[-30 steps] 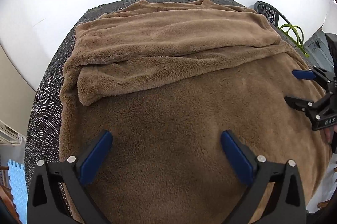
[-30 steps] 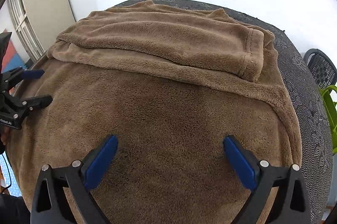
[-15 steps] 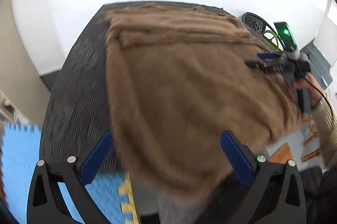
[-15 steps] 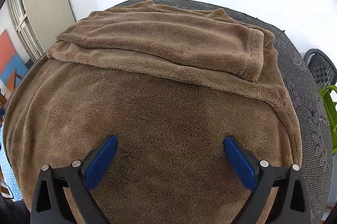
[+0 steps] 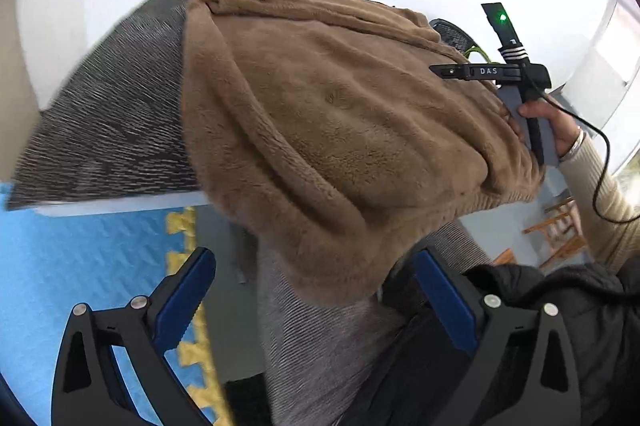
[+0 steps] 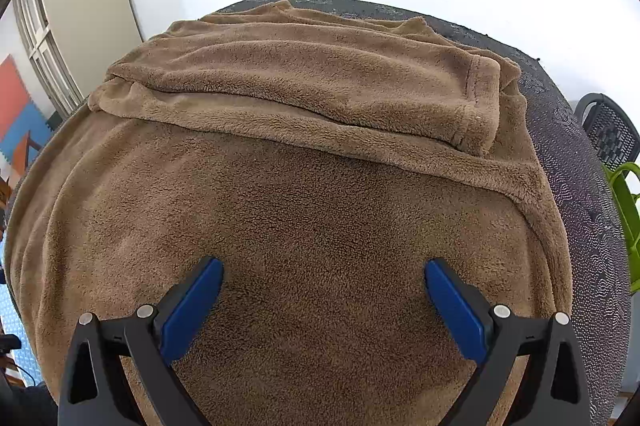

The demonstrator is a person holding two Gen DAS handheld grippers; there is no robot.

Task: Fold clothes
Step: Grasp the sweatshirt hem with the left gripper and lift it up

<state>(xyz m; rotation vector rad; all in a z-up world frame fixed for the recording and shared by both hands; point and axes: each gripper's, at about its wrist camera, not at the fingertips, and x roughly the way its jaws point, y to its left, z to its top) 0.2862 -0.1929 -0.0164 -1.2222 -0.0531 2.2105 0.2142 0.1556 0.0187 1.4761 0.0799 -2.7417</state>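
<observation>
A brown fleece garment lies spread over a dark table, with a folded sleeve across its far part. It also shows in the left wrist view, its near edge hanging off the table's front. My right gripper is open and empty, hovering just above the garment's near part. My left gripper is open and empty, off the table's front left corner, below the hanging edge. The right gripper also shows in the left wrist view, held over the garment's right side.
Blue and yellow foam floor mats lie below the table on the left. A black mesh chair and a green item stand to the right. The person's grey-clad body is close by the left gripper.
My left gripper has pulled back and swung left off the garment, past the table's front edge, and now looks across it. The right gripper has stayed still.
</observation>
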